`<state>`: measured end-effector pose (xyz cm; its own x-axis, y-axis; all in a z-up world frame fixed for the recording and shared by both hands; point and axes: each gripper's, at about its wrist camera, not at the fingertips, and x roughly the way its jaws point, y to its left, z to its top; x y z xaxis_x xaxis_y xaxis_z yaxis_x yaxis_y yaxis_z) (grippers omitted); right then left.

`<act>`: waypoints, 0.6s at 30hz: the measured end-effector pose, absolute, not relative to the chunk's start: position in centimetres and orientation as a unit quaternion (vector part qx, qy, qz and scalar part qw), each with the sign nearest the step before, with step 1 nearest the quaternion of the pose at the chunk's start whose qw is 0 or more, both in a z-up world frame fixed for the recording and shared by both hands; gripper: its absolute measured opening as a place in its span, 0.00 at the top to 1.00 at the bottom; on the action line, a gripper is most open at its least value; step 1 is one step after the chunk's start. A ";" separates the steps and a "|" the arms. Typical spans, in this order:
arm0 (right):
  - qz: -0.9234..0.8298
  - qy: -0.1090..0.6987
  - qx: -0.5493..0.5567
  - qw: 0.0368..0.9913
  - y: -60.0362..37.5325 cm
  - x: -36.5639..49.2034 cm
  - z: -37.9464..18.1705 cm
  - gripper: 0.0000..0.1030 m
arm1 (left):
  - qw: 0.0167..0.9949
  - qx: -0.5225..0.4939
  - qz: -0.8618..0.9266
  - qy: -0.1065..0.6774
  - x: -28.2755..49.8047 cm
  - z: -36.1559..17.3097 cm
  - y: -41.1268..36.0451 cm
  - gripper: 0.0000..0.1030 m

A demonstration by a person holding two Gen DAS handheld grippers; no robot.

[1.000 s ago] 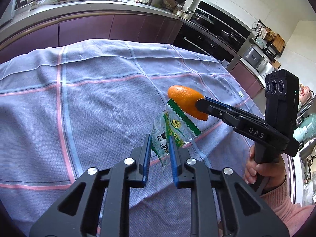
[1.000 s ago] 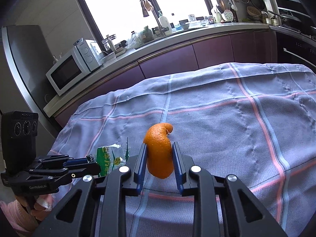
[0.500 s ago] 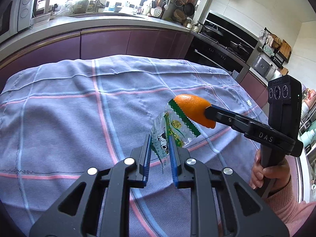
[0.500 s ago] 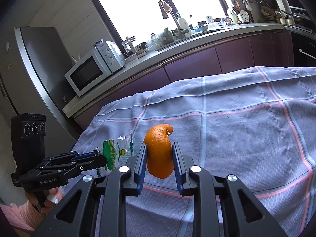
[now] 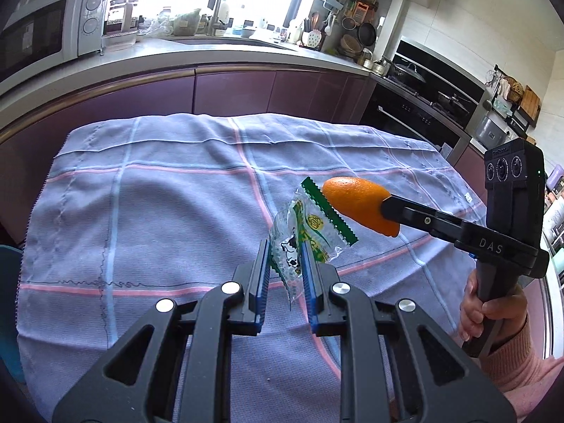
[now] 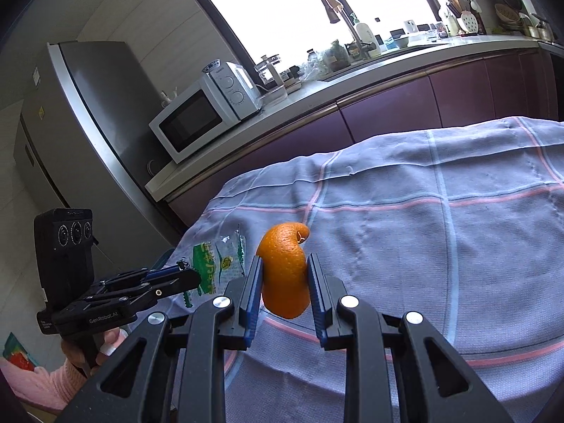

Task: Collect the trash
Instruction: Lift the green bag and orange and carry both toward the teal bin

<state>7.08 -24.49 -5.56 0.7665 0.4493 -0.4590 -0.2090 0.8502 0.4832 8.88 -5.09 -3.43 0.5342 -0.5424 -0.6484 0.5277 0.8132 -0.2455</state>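
Note:
My left gripper (image 5: 284,261) is shut on a clear plastic wrapper (image 5: 310,232) with green and yellow print, held in the air above the tablecloth. My right gripper (image 6: 284,275) is shut on a curved piece of orange peel (image 6: 285,271), also lifted off the cloth. In the left wrist view the orange peel (image 5: 359,204) sits just right of the wrapper, pinched by the right gripper (image 5: 386,206). The right wrist view shows the wrapper (image 6: 216,264) to the left, in the left gripper (image 6: 192,276), held by a hand in a pink sleeve.
A lilac tablecloth (image 5: 158,204) with pink and blue stripes covers the table. Behind it runs a counter with purple cabinets (image 5: 229,88), a white microwave (image 6: 204,112), a sink and an oven (image 5: 416,112). A steel fridge (image 6: 81,112) stands at the left. Something blue (image 5: 8,282) sits by the table's left edge.
Both grippers have swung leftward over the table with their loads, rising slightly. The microwave and fridge have come into view. Neither grip has changed.

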 end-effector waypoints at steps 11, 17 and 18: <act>0.215 0.295 0.203 0.909 -21.2 8.2 -5.3 0.77 | 0.891 -0.024 -0.271 0.364 8.3 -2.8 -0.1 0.82; 0.231 0.297 0.203 0.904 -19.8 8.7 -5.2 0.77 | 0.895 -0.036 -0.255 0.364 8.3 -2.8 2.2 0.82; 0.233 0.298 0.203 0.903 -19.5 8.8 -5.2 0.77 | 0.896 -0.038 -0.253 0.364 8.3 -2.7 2.6 0.82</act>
